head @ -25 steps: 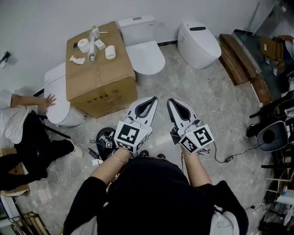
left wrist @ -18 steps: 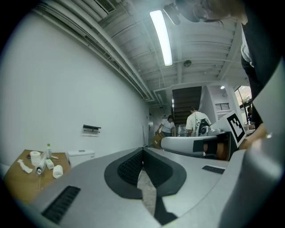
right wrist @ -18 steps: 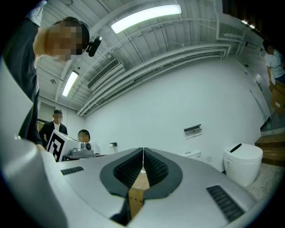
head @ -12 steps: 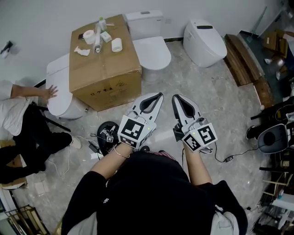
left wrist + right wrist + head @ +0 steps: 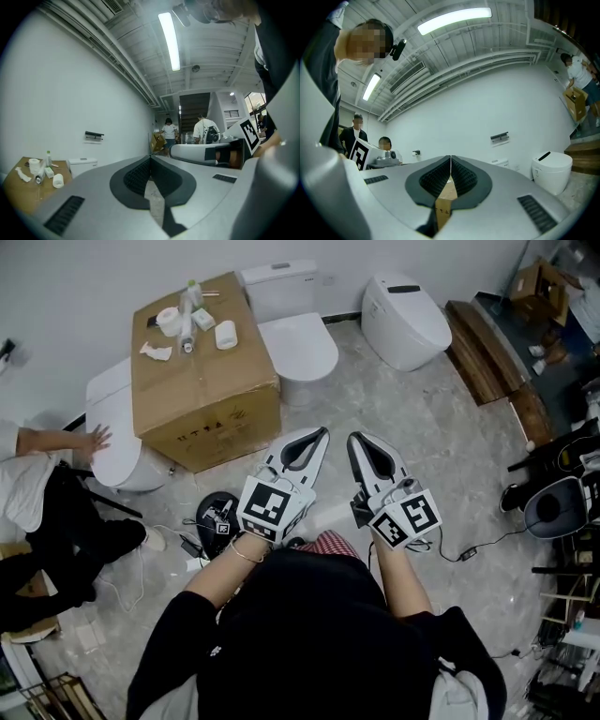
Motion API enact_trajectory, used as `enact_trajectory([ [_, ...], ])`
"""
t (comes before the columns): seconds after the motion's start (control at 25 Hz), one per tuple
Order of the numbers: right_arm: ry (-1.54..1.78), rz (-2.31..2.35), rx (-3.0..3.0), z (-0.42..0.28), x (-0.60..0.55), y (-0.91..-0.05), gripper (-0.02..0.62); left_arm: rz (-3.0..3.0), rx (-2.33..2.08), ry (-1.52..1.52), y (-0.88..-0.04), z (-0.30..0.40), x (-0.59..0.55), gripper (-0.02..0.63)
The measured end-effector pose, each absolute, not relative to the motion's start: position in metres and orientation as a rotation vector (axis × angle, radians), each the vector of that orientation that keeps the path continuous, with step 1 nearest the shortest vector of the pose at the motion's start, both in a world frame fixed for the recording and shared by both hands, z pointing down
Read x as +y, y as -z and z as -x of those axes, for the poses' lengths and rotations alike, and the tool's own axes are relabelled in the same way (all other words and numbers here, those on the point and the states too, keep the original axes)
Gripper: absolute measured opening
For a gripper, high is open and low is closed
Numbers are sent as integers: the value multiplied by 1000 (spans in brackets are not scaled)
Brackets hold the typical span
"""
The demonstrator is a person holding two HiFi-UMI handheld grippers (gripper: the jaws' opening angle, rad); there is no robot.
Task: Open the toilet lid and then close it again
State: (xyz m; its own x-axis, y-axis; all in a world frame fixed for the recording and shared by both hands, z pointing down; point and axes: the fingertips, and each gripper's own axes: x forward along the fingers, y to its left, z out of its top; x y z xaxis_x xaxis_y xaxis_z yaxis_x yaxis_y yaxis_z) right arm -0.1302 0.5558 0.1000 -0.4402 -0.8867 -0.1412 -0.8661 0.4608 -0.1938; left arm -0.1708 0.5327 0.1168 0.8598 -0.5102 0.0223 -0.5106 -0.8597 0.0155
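The white toilet with its lid down stands against the far wall, its tank behind it. Both grippers hover side by side over the floor, well short of that toilet and pointing toward it. My left gripper is shut with nothing between its jaws, and its tips meet in the left gripper view. My right gripper is likewise shut and empty, its tips closed in the right gripper view. The tank shows small at the left of the left gripper view.
A large cardboard box with bottles and paper rolls on top stands left of the toilet. A smart toilet is at the right, and another toilet at the left has a person's hand on it. Cables and a black device lie on the floor.
The head view has swayed slightly. Both grippers stay shut and side by side in nearly the same place before the toilet.
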Motion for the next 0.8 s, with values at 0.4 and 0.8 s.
enact_trajectory([
  [0.4,126,1542,2470,126,556,-98,20,-3015,-799,-20,-116,168,532,6],
  [0.8,133,1570,2446,117,553,-97,20,-3024,-760,-30,-115,159,528,6],
])
